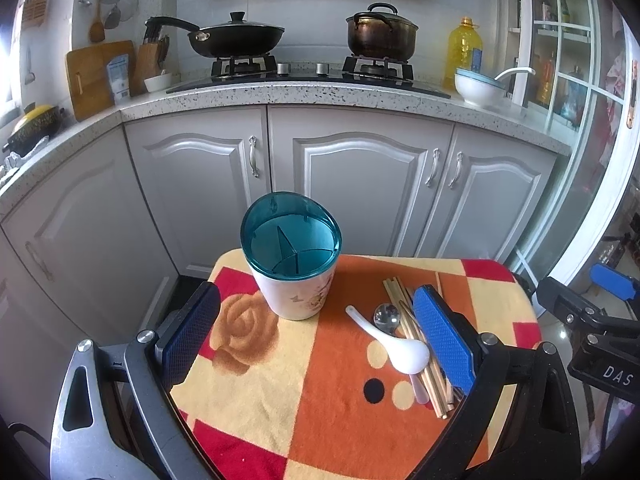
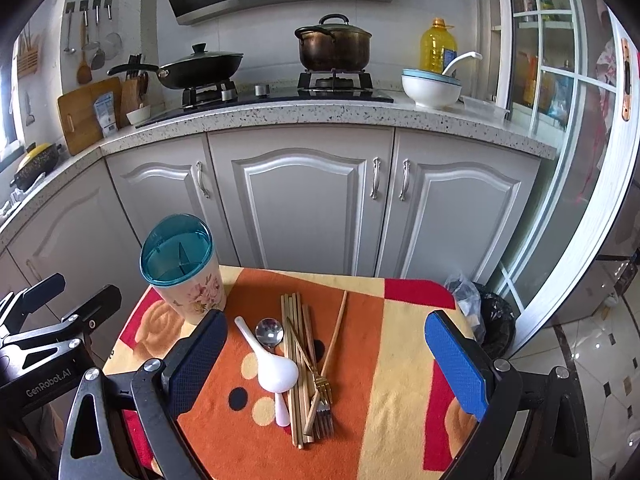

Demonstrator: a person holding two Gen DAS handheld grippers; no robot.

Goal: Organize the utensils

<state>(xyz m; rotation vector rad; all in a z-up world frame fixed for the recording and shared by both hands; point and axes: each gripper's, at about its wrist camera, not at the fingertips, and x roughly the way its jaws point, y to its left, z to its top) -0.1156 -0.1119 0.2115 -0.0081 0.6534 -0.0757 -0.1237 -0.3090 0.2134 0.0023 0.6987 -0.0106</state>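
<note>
Your right gripper (image 2: 326,368) is wide apart and holds nothing, above the pile (image 2: 304,364) of chopsticks, spoons and forks on the cloth (image 2: 400,360). Your left gripper (image 1: 316,340) is wide apart too, near the cup (image 1: 291,256). The pile is tangled, so one grab may drag others off. A bump may tip the cup. You can read "GenRobot.AI" and "DAS".
</note>
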